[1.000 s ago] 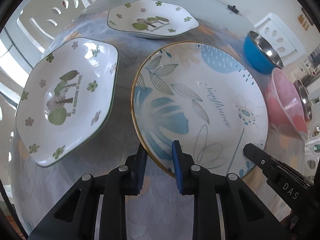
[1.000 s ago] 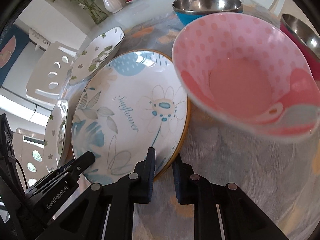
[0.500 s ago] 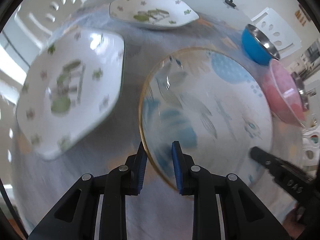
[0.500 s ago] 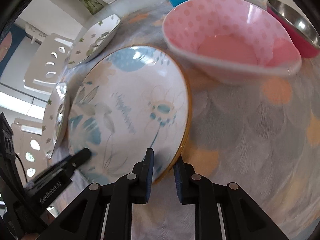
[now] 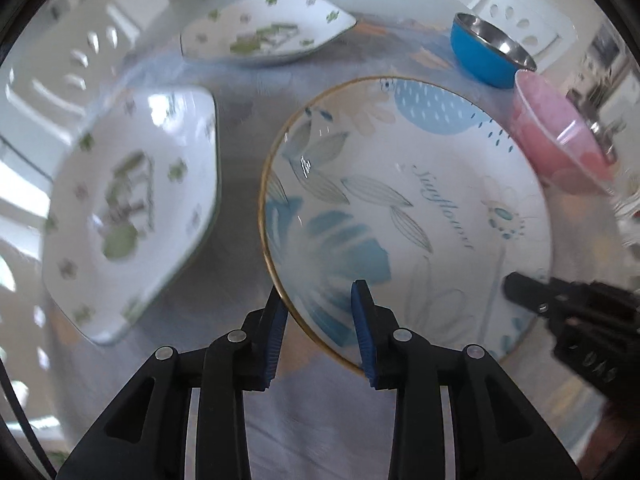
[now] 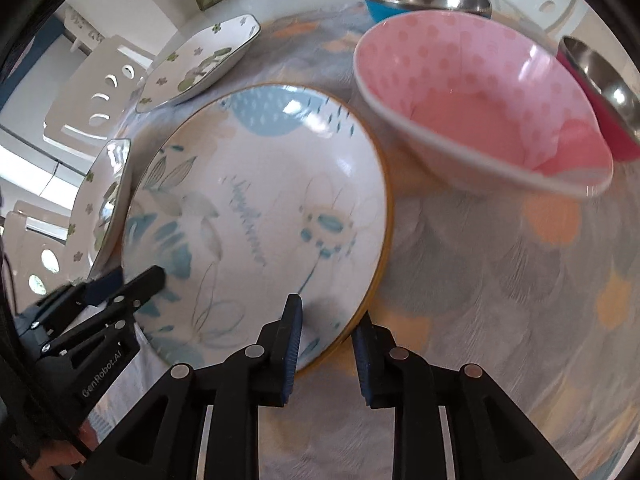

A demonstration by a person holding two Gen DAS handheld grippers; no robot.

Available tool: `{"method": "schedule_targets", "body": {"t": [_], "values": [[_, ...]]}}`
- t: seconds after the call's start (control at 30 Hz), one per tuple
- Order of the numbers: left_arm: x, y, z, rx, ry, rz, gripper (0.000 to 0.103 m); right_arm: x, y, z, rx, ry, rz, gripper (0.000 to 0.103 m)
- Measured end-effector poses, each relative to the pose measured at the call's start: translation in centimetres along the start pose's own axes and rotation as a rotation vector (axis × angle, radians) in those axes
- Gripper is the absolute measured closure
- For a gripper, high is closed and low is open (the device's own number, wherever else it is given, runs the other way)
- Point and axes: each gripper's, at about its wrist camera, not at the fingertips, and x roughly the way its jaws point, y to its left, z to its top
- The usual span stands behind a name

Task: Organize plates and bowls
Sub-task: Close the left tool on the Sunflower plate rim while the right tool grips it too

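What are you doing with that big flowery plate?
A person is gripping the round blue-flower plate with two tools, the left hand-held gripper and the right hand-held gripper, each straddling its near rim. Two green-flower plates, a pink bowl and a blue bowl wait on the table.

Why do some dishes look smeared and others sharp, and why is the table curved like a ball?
Left wrist view: the flowered round plate is fairly sharp while the green-patterned plate beside it is streaked, which suggests camera motion; window glare shows on both. Right wrist view: the round plate's lettering is smeared, and the pink bowl is crisper. The bending is fisheye lens distortion, in both views.
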Motion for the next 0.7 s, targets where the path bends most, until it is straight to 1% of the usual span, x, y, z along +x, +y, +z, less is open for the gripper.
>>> {"method": "schedule_targets", "body": {"t": [0.1, 0.2, 0.23, 0.3, 0.37, 0.4, 0.43, 0.47, 0.57, 0.6, 0.63, 0.7], "values": [[-0.2, 0.0, -0.5, -0.013, 0.015, -0.026, 0.073, -0.2, 0.4, -0.1, -0.006, 0.008, -0.019, 0.08], [0.0, 0.4, -0.6, -0.065, 0.016, -0.069, 0.073, 0.1, -0.7, 0.2, 0.051, -0.001, 0.036, 0.08], [0.1, 0.8, -0.3, -0.082, 0.007, -0.075, 0.073, 0.2, -1.4, 0.6, 0.079, -0.019, 0.051, 0.08], [0.3, 1.2, 0.5, -0.078, -0.025, -0.044, 0.075, 0.3, -2.3, 1.6, 0.108, -0.062, 0.045, 0.08], [0.4, 0.9, 1.5, -0.049, -0.038, -0.007, 0.075, 0.2, -2.4, 2.8, 0.075, -0.105, 0.012, 0.081], [0.4, 0.8, 1.7, -0.049, -0.039, -0.001, 0.075, 0.2, -2.2, 3.0, 0.053, -0.112, 0.003, 0.083], [0.4, 0.8, 1.6, -0.054, -0.039, -0.002, 0.076, 0.3, -1.7, 3.2, 0.017, -0.113, -0.022, 0.082], [0.3, 0.8, 1.5, -0.055, -0.046, -0.007, 0.076, 0.3, -1.4, 3.2, 0.007, -0.113, -0.03, 0.082], [0.1, 0.8, 0.8, -0.004, -0.071, -0.034, 0.077, 0.1, -0.8, 2.5, -0.049, -0.114, -0.051, 0.082], [0.0, 0.9, 0.6, 0.016, -0.067, -0.041, 0.077, -0.1, -0.3, 1.9, -0.1, -0.121, -0.07, 0.082], [0.0, 0.7, 0.5, 0.04, -0.063, -0.044, 0.077, -0.3, -0.2, 1.5, -0.125, -0.12, -0.076, 0.082], [-0.4, 0.6, -0.2, 0.092, -0.057, -0.06, 0.077, -0.5, -0.6, 0.7, -0.123, -0.098, -0.065, 0.082]]}}
